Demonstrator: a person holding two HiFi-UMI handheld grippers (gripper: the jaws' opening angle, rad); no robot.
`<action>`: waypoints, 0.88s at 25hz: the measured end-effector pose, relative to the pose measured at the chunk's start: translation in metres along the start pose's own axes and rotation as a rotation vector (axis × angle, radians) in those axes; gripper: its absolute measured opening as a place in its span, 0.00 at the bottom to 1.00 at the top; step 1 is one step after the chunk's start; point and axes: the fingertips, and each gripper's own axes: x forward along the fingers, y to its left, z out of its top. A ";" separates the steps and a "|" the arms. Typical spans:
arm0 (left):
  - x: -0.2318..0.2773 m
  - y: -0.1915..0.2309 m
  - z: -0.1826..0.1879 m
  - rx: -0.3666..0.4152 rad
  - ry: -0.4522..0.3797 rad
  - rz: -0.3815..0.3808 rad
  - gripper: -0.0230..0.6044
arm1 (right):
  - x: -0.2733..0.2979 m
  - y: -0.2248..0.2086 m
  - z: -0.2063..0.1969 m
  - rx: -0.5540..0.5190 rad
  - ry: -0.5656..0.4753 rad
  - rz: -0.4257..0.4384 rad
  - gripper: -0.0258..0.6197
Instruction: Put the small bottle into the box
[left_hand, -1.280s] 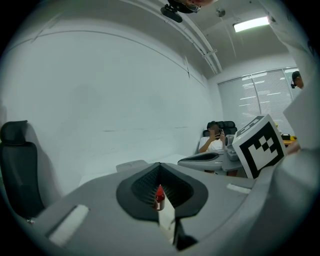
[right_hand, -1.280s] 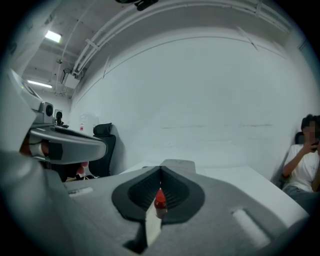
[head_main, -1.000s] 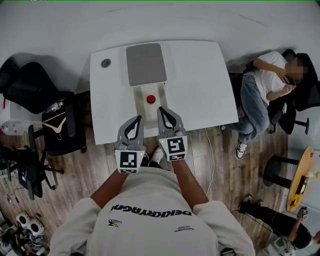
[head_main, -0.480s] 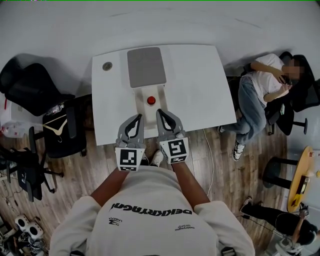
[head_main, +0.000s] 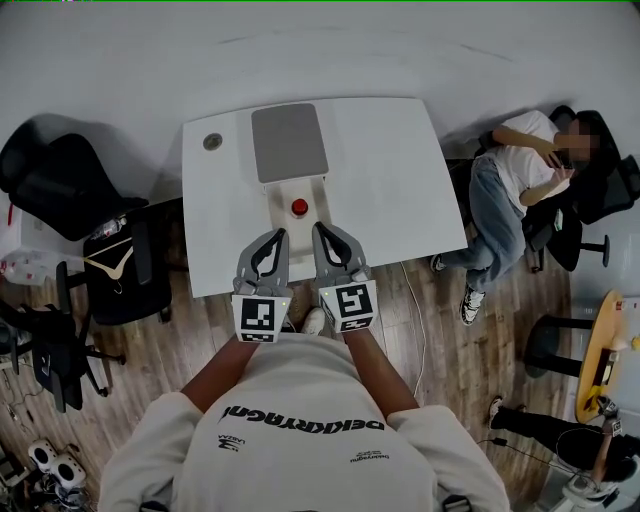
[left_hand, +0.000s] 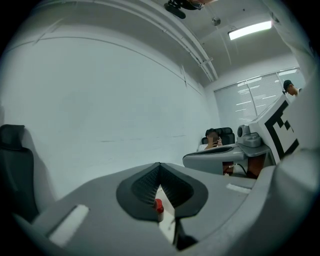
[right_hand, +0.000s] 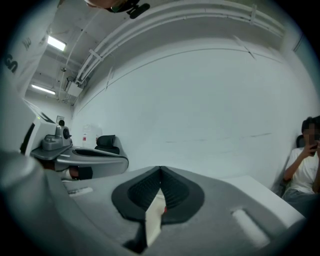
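Here, left gripper and right gripper (both empty) have fingers pressed together.

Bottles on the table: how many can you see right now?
1: a red-capped bottle at the beige box, near the middle of the table. Another could be hidden under the grey pad behind it.

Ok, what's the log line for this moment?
phase: pre-grasp | left gripper: shut, empty | right gripper: shut, empty | small bottle: upright, ungripped | box: on table
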 end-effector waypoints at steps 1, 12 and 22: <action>0.000 0.000 0.000 0.003 -0.005 0.000 0.05 | -0.001 -0.001 0.001 -0.001 -0.002 -0.003 0.03; -0.002 -0.004 0.007 0.004 -0.022 -0.014 0.05 | -0.010 -0.002 0.007 0.020 -0.017 -0.019 0.03; 0.000 -0.002 0.011 0.001 -0.031 -0.022 0.05 | -0.009 -0.002 0.013 0.013 -0.029 -0.028 0.03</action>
